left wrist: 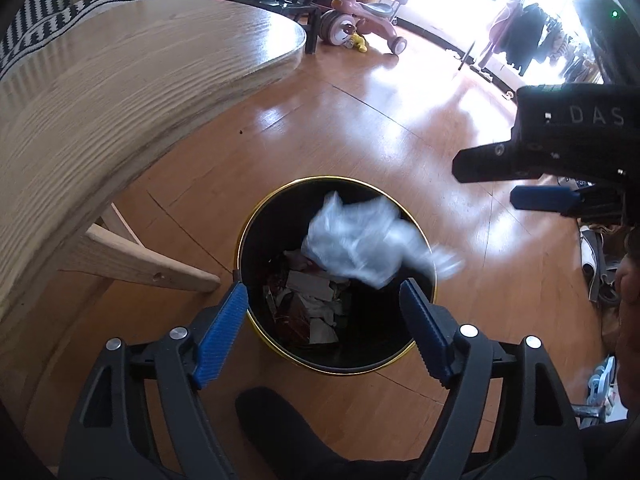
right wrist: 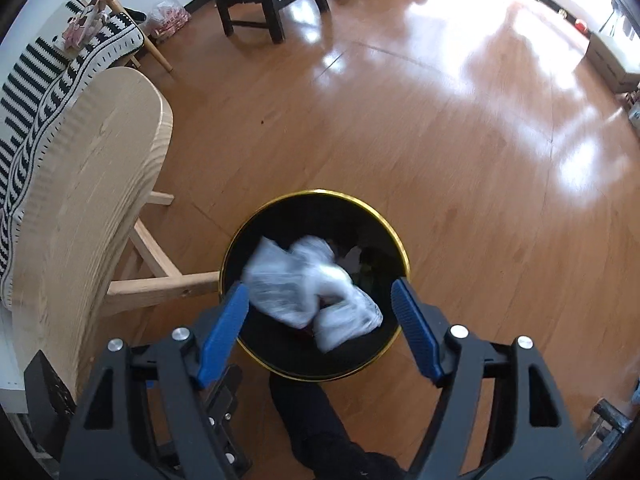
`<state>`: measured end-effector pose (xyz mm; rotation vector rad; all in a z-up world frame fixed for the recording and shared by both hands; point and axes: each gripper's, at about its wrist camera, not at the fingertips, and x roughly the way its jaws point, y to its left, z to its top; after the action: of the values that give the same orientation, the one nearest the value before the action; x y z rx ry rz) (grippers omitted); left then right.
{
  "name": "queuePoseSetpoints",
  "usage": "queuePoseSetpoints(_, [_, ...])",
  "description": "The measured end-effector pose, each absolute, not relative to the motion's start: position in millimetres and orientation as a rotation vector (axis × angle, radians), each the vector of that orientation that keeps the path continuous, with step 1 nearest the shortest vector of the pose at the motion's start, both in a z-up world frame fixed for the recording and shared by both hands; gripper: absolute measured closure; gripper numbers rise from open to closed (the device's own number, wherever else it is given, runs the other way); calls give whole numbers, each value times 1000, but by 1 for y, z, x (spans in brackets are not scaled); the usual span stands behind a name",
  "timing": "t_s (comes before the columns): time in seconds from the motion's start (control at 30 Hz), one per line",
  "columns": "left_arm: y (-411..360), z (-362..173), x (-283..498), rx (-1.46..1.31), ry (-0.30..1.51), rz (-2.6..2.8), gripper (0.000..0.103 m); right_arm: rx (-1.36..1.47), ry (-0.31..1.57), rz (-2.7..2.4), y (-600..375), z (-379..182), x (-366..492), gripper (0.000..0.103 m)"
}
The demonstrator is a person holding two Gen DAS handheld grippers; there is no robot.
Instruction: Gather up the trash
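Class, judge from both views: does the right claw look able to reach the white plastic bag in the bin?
Probably yes: the right claw is open above the bin, with the blurred plastic bag uncovered below.

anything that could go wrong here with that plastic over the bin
1. The crumpled clear plastic bag is blurred, held by neither gripper, over the black gold-rimmed trash bin. In the left wrist view one end overlaps the rim, so it might snag or spill onto the wooden floor.

2. The bin already holds paper scraps, so the light bag may sit high and slide out.

3. The left gripper and right gripper hang open close to the rim; lowering could nudge the bin.
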<state>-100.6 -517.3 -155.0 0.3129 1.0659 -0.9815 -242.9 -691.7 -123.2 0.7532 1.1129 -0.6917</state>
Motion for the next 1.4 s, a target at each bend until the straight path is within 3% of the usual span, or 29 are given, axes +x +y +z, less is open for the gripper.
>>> queuePoseSetpoints(0.33, [-506, -139, -107, 334, 1027, -993, 18, 698, 1058, -692, -683, -103, -241, 31])
queuePoseSetpoints(0.53, [-469, -93, -103, 363, 937, -998, 13, 627, 865, -609, -653, -54, -234, 24])
queuePoseSetpoints(0.77, [-342, -29, -54, 330, 804, -795, 9, 491, 749, -453, -583, -8, -186, 19])
queuePoseSetpoints(1.0, [-179, 10, -9, 239, 718, -451, 7, 334, 709, -176, -447, 27, -116, 18])
queuePoseSetpoints(1.2, [-56, 11, 12, 115, 731, -179, 7, 247, 730, -8, -335, 29, -63, 18])
queuePoseSetpoints(1.4, [0, 5, 16, 79, 725, -71, 6, 150, 771, 98, -241, 18, -24, 18])
